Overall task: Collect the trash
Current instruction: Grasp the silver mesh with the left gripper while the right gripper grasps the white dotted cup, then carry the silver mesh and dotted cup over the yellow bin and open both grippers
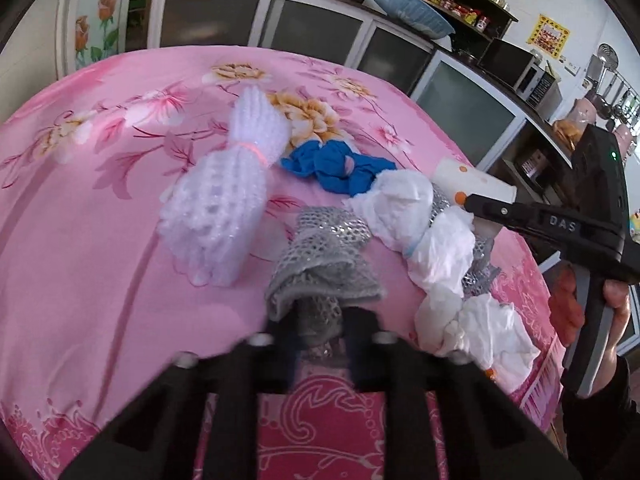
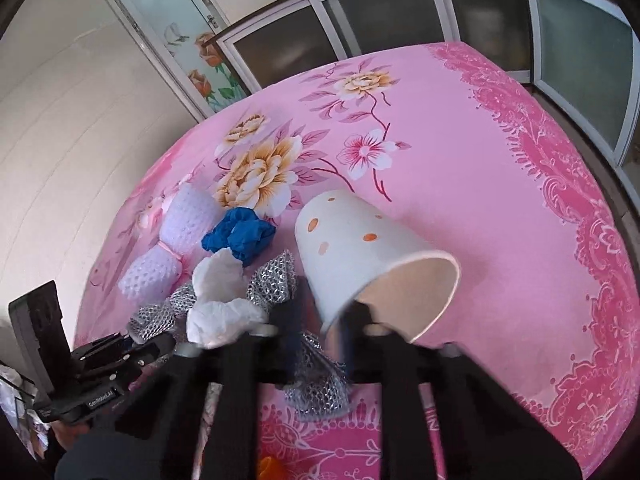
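- Left gripper: fingers clamped on the near end of a grey mesh scrap, low over the pink floral tablecloth.
- Right gripper: fingers pinching the rim of a white orange-dotted paper cup, tilted, mouth toward the camera.
- Left of the cup: crumpled white tissue, blue glove, white foam net sleeve.

"DAS" on the right claw; "GenRobot.AI" on the left claw.
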Demonstrator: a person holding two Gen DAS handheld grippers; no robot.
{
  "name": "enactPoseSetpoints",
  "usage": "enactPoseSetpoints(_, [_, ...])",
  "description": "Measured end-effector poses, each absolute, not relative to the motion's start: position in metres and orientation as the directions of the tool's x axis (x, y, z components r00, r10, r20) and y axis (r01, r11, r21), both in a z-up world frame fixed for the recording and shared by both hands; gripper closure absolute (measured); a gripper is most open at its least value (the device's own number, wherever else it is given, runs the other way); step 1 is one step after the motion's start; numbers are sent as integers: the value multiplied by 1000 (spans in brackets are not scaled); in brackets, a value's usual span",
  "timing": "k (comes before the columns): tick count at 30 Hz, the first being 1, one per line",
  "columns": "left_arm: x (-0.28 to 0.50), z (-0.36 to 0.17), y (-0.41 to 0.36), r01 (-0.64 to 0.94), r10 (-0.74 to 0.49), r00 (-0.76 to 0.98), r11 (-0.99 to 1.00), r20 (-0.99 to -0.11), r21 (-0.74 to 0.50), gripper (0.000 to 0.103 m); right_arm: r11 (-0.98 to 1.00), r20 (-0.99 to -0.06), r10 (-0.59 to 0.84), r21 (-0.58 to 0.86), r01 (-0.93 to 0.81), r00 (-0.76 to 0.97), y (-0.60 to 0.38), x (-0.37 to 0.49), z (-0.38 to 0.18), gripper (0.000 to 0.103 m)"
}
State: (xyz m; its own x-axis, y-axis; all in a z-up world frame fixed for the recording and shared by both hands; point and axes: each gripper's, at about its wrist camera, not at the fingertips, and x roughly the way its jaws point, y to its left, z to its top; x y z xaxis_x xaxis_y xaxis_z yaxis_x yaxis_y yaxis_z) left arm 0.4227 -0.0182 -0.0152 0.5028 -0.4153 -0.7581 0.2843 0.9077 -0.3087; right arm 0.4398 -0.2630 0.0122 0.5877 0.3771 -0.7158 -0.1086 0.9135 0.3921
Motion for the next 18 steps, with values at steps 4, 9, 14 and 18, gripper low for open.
enactPoseSetpoints(4, [423, -14, -16, 278, -421, 511, 906, -749, -319, 98, 916, -707, 378, 377, -134, 598, -257, 434, 17, 100])
enactPoseSetpoints(9, [412, -1, -7, 290, -455, 537, 890, -711, -351, 98, 911, -680, 387, 385, -146, 622, -263, 417, 32, 100])
enactPoseSetpoints(14, [388, 23, 5, 307, -482, 572, 876, -664, -372, 98, 912, -655, 378, 385, -142, 655, -275, 393, 49, 100])
enactPoseSetpoints(18, [360, 43, 8, 341, -494, 596, 869, -633, -357, 98, 917, -641, 365, 371, -144, 675, -283, 366, 62, 100])
